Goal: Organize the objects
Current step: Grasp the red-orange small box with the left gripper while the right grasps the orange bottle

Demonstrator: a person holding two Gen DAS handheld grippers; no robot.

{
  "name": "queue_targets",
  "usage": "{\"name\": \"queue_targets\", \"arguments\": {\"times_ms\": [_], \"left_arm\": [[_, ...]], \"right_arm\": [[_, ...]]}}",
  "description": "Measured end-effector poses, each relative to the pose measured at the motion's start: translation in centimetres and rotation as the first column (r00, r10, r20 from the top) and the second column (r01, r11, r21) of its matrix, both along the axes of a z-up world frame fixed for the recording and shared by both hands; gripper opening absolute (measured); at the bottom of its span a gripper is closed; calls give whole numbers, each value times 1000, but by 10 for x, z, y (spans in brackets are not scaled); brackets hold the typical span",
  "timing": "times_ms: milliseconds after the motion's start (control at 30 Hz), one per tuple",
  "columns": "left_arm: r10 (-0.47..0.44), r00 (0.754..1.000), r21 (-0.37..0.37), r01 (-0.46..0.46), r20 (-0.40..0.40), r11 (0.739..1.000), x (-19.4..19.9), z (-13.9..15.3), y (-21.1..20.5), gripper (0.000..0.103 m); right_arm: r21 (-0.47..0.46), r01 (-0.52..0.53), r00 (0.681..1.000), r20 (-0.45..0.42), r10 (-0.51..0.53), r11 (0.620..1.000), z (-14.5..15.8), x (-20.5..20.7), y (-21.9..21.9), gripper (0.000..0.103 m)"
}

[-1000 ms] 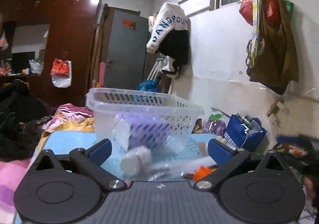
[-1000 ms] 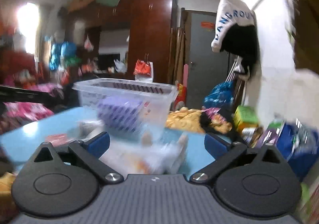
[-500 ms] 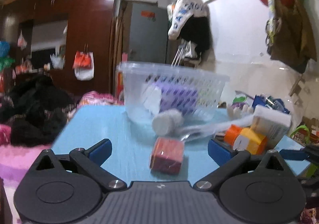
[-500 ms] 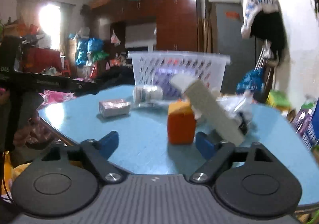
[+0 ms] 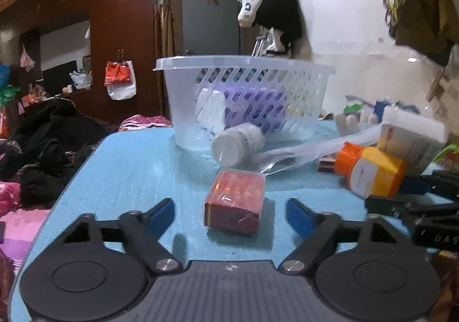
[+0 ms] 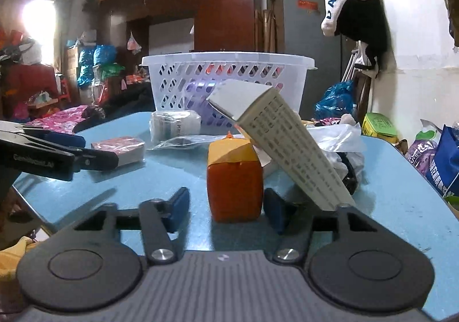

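A white perforated basket (image 5: pixel 246 98) stands at the back of the blue table (image 5: pixel 134 167) with a purple box inside. In front of it lie a white bottle (image 5: pixel 236 144) and a red wrapped box (image 5: pixel 235 201). My left gripper (image 5: pixel 231 214) is open, its fingers on either side of the red box, just short of it. An orange-and-yellow bottle (image 6: pixel 233 178) lies between the open fingers of my right gripper (image 6: pixel 226 204). A long white carton (image 6: pixel 284 150) leans over it.
A clear plastic bag (image 5: pixel 309 150) lies beside the white bottle. The right gripper's body (image 5: pixel 416 207) shows at the right of the left view; the left gripper's (image 6: pixel 51 155) at the left of the right view. Clothes, bags and a wardrobe surround the table.
Both grippers pulled back from the basket and came lower over the table. The red box is now between the left fingers and the orange bottle between the right fingers.
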State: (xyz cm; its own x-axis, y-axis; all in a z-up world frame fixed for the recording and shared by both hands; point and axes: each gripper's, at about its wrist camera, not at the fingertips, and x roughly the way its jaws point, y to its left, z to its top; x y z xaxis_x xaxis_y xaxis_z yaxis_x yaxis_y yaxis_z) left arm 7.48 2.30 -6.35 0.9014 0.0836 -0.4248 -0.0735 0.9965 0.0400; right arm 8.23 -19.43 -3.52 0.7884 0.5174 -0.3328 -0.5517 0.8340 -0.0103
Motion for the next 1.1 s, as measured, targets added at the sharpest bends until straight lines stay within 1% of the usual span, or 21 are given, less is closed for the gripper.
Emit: {"name": "queue_targets", "arguments": {"times_ms": [33,67,133,200,367,467,600,767,867,967,1100], "left_arm": [[3,1000,8,-3,-12,1000,2,-2,-1,69],[0,1000,12,0,-23,1000,4,-3,-2,64],[-8,1000,3,8,-22,1000,5,-4,-3,50],[-6,1000,1,7,-20,1000,4,-4,-3,49],[-4,1000,-24,5,28,1000,-3,-1,0,49],[-5,999,-27,6,52,1000,-8,4,-1,49],[-15,996,-24,17,83,1000,-14,10,-4,49],[-29,994,-42,34,105,999,-16,15,-7,49],[-35,991,-40,41,130,998,-20,19,-12,49],[-39,987,-35,45,154,998,-24,25,-16,49],[-35,984,-47,44,177,998,-27,32,-17,49]], "right_arm": [[-4,2,1000,-2,-2,1000,-1,1,1,47],[-2,2,1000,-3,-2,1000,-2,2,0,43],[6,-2,1000,-5,2,1000,-4,2,-2,43],[2,-4,1000,-1,4,1000,-3,1,-2,43],[9,-31,999,21,31,999,-1,-9,-4,43],[21,-57,998,37,56,998,6,-18,-4,43],[37,-66,995,82,63,997,17,-28,-8,42],[64,-84,992,94,78,994,29,-29,-13,42],[90,-103,989,113,93,991,35,-32,-15,42],[120,-124,983,150,106,985,47,-37,-18,42],[167,-142,977,179,112,976,61,-43,-26,42]]}}
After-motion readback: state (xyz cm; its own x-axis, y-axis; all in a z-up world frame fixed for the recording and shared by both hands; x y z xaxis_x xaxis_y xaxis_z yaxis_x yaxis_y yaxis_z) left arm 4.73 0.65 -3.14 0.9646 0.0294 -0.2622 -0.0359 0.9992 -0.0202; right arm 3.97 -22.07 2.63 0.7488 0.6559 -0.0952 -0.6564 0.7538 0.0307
